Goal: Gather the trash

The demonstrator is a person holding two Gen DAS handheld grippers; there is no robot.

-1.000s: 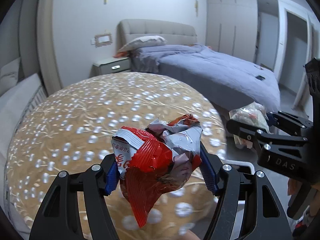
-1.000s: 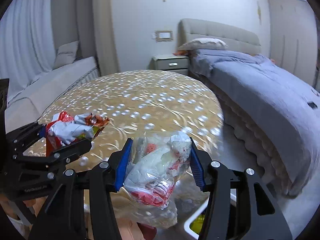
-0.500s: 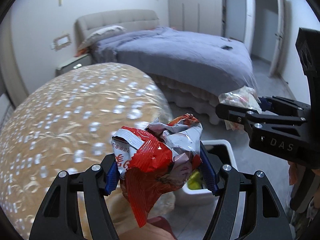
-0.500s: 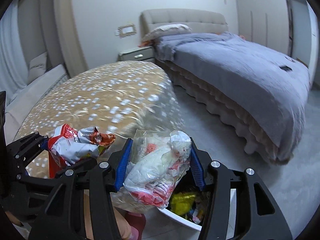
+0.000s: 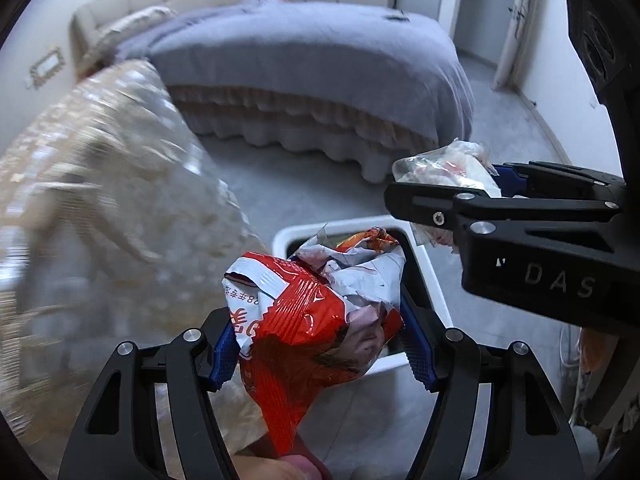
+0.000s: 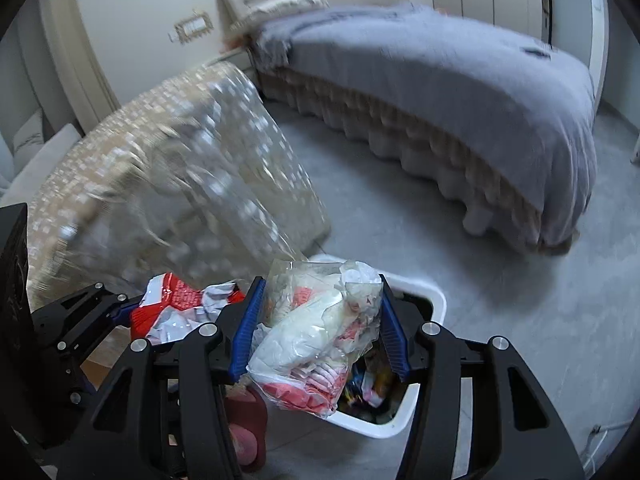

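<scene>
My left gripper (image 5: 316,344) is shut on a crumpled red and white snack wrapper (image 5: 312,300), which hangs over a white trash bin (image 5: 430,276) on the floor. In the right wrist view my right gripper (image 6: 320,332) is shut on a clear plastic bag of white and pink scraps (image 6: 320,332), held above the same white trash bin (image 6: 434,304), which holds several colourful wrappers. The right gripper with its bag (image 5: 448,170) shows at the right of the left wrist view. The left gripper's wrapper (image 6: 180,308) shows at the lower left of the right wrist view.
A table under a beige spotted cloth (image 5: 100,208) stands left of the bin, its drape hanging close. A bed with a grey-blue cover (image 6: 460,80) lies behind. A person's foot in a pink slipper (image 6: 244,428) is beside the bin. Grey floor spreads right of the bin.
Both grippers moved off the table top to the right and down, each still gripping its trash. The bin has come into view beneath them and the views tilted downward.
</scene>
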